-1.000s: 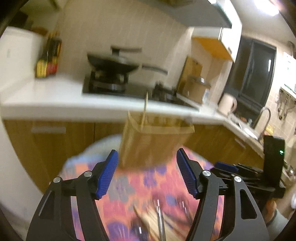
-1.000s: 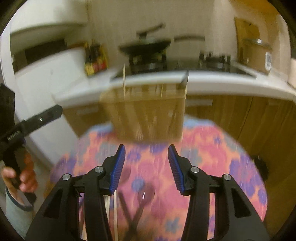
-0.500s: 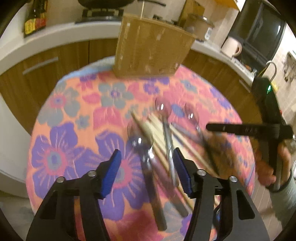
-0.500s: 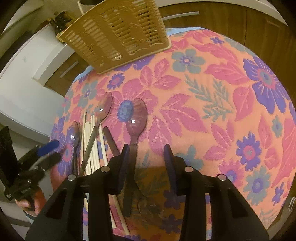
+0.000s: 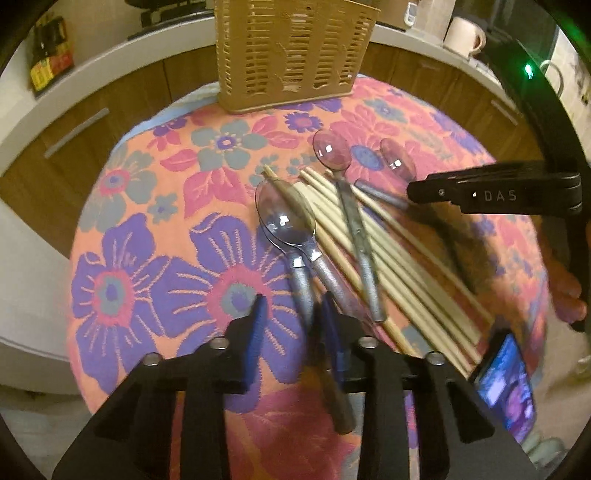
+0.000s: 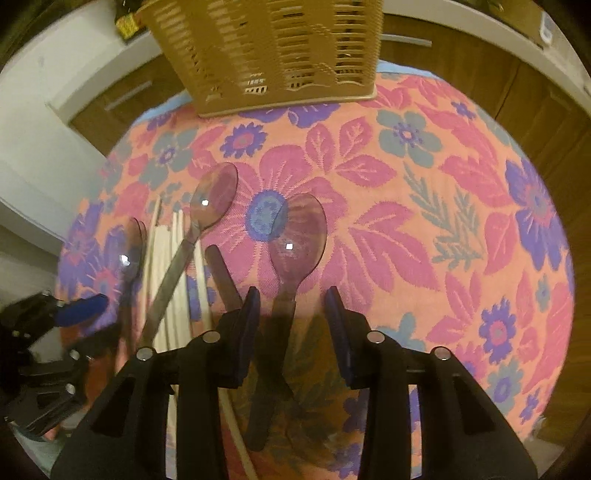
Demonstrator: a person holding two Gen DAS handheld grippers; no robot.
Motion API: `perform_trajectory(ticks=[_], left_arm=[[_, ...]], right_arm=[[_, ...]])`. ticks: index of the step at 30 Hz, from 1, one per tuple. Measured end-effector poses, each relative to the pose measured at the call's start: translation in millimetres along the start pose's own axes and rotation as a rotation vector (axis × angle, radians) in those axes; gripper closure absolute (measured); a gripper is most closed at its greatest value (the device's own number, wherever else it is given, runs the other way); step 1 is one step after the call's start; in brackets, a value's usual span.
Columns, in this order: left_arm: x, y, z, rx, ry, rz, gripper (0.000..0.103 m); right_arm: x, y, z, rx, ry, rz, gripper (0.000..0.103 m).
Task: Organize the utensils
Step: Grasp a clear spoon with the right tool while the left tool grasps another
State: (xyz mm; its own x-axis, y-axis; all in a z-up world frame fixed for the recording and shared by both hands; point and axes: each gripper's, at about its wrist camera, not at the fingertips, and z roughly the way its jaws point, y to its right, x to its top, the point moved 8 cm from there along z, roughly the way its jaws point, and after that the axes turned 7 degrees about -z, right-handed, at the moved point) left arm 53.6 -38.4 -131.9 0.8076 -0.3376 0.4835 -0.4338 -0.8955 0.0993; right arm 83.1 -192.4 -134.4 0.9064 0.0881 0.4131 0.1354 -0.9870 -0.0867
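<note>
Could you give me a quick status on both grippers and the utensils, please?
Left gripper and right gripper both closing, each astride a spoon handle, pads not yet pressing. Basket upright behind. Chopsticks crowd the left's spoon.

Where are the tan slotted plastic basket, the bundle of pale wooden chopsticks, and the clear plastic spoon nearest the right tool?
Tan slotted plastic basket (image 5: 291,51), left wrist view, front wall.
Pale wooden chopsticks (image 5: 399,269), left wrist view, mid-bundle.
Clear plastic spoon (image 6: 297,236), right wrist view, bowl.

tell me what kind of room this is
Most likely a home kitchen. A white countertop runs over wooden cabinets behind the small table with a floral cloth; a mug sits on the counter, and spoons, chopsticks and a slotted utensil basket lie on the table.
</note>
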Motion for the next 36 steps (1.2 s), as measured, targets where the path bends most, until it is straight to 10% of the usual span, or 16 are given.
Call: perform_trajectory(ticks=[9, 16, 28, 31, 34, 36], left_arm=[[18, -9, -7, -0.01, 0.087, -0.096, 0.102], [47, -22, -16, 0.088, 0.166, -0.094, 0.102], [58, -50, 10, -0.001, 0.088, -0.178, 0.092], [64, -51, 13, 0.009, 0.08, -0.162, 0.083], [68, -51, 15, 0.024, 0.067, -0.141, 0.078], [69, -51, 19, 0.04, 0.045, -0.119, 0.077]], right_arm=[[9, 9, 3, -0.049, 0.023, -0.019, 0.094], [17, 54, -21, -0.098, 0.097, 0.051, 0.094], [26, 89, 0, 0.002, 0.036, 0.102, 0.094], [24, 90, 1, 0.044, 0.021, 0.114, 0.084], [23, 91, -5, 0.013, 0.029, 0.085, 0.052], [21, 92, -9, -0.027, 0.033, 0.055, 0.052]])
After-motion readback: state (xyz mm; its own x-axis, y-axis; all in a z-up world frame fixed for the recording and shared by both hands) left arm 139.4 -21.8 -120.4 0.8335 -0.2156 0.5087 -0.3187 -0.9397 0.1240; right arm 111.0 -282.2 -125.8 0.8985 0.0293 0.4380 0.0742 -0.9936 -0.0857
